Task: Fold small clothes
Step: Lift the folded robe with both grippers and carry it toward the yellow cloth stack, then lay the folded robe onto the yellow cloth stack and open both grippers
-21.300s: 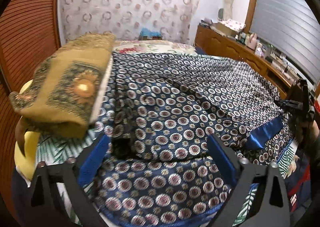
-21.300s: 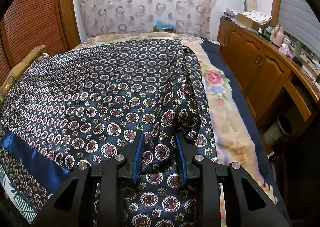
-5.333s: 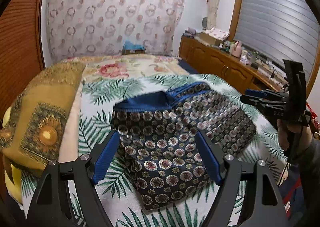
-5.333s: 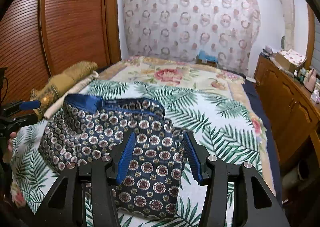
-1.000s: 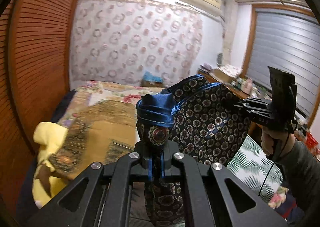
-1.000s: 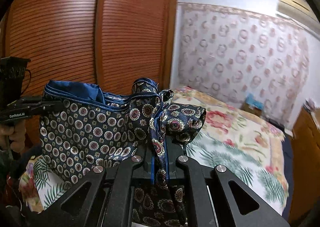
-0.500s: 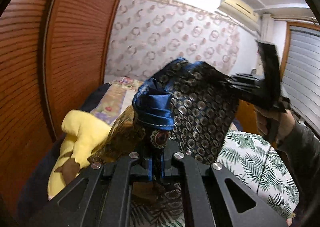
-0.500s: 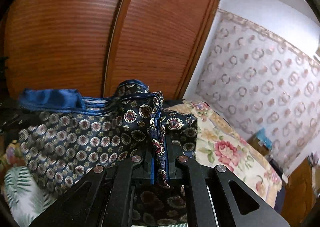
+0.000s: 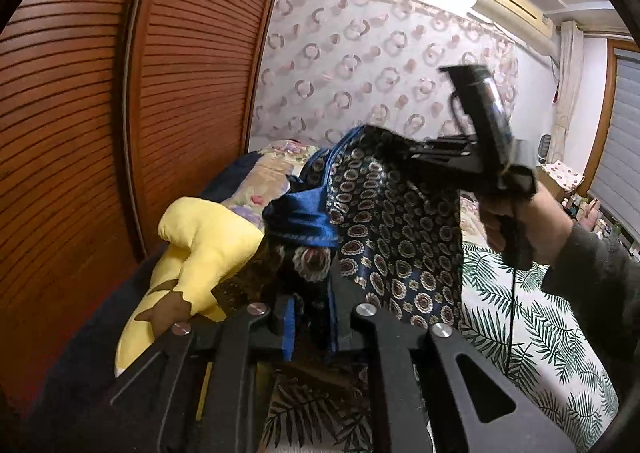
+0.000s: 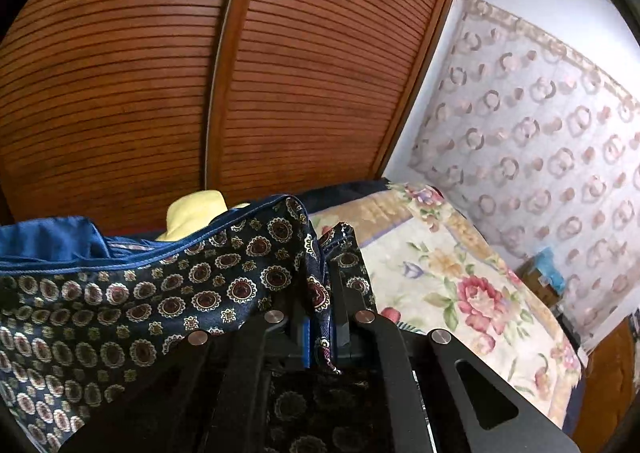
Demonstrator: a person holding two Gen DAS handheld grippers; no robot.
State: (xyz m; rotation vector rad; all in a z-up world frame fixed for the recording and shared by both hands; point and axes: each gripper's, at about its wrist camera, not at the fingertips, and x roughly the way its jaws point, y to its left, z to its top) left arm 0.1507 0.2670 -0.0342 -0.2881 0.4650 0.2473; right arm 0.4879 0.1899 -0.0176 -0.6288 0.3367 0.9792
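The folded navy garment (image 9: 396, 221) with round medallion print and a blue satin band hangs in the air between my two grippers. My left gripper (image 9: 310, 317) is shut on its blue-banded corner. My right gripper (image 10: 320, 327) is shut on the other corner of the garment (image 10: 168, 293). The right gripper also shows in the left wrist view (image 9: 424, 157), held in a hand, gripping the cloth's top edge. The cloth is lifted above the bed's left side, over the pillows.
A yellow plush pillow (image 9: 200, 241) and a gold patterned cushion (image 9: 244, 281) lie below the cloth by the wooden slatted wardrobe doors (image 9: 120, 113). The bed has a palm-leaf sheet (image 9: 520, 317) and a floral blanket (image 10: 452, 277). A ring-patterned curtain (image 9: 360, 73) hangs behind.
Both grippers have swung the held garment further left toward the wardrobe and pillows. The right gripper has come closer to the left one, so the cloth hangs more bunched.
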